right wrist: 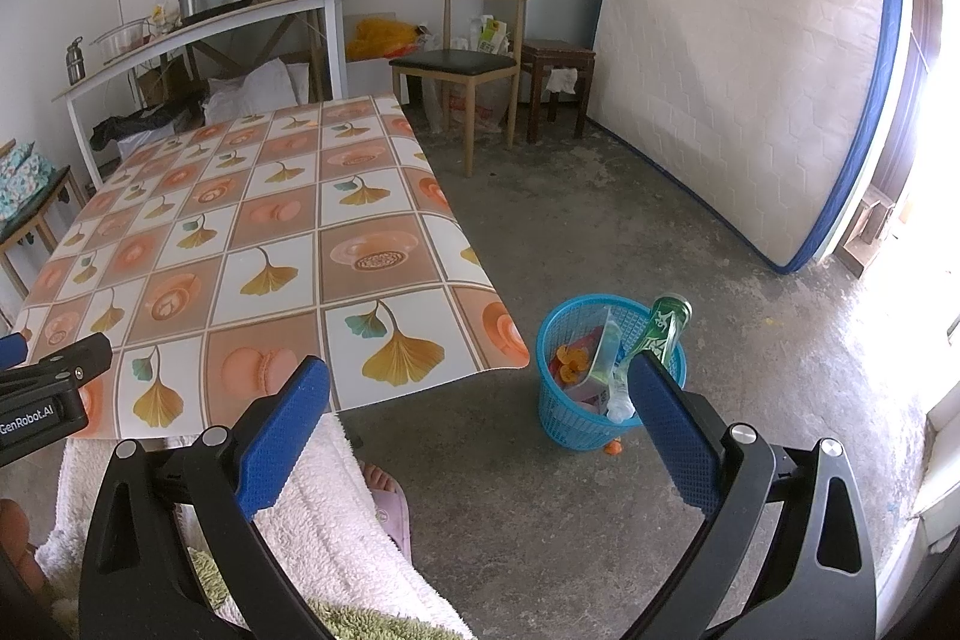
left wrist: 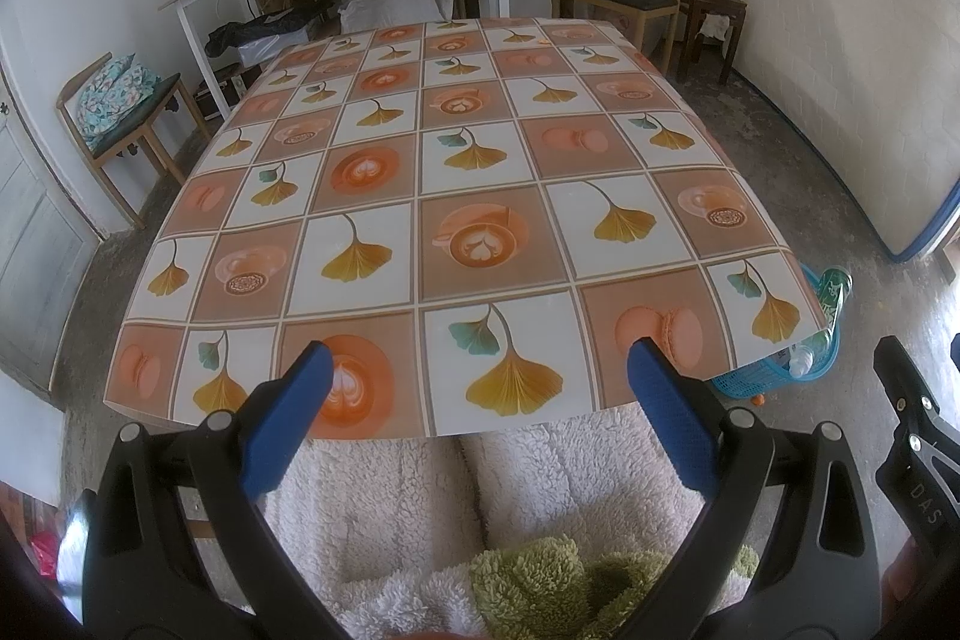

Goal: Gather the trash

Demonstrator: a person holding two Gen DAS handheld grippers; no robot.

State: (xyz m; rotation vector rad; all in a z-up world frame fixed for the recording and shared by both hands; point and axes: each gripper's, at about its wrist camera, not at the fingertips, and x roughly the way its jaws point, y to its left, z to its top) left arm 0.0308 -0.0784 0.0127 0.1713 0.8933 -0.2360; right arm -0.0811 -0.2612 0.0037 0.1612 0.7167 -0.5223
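I note both tools level, jaws spread wide, empty — left gripper (left wrist: 480, 364) over the table (left wrist: 468, 196) edge, right gripper (right wrist: 480, 376) beside it. Trash sits in the blue basket (right wrist: 570, 418) on the floor — green can (right wrist: 663, 328) upright inside.

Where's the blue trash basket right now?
The blue trash basket stands on the floor by the table's near right corner, just beyond the right tongs.

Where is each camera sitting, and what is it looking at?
Left wrist view: on the left gripper, open, facing straight across the table; fuzzy-robed lap below.
Right wrist view: on the right gripper, open, facing the floor and blue basket right of the table; a foot in a slipper shows.
Both share the table, the basket, the back shelf, and each other's gripper.
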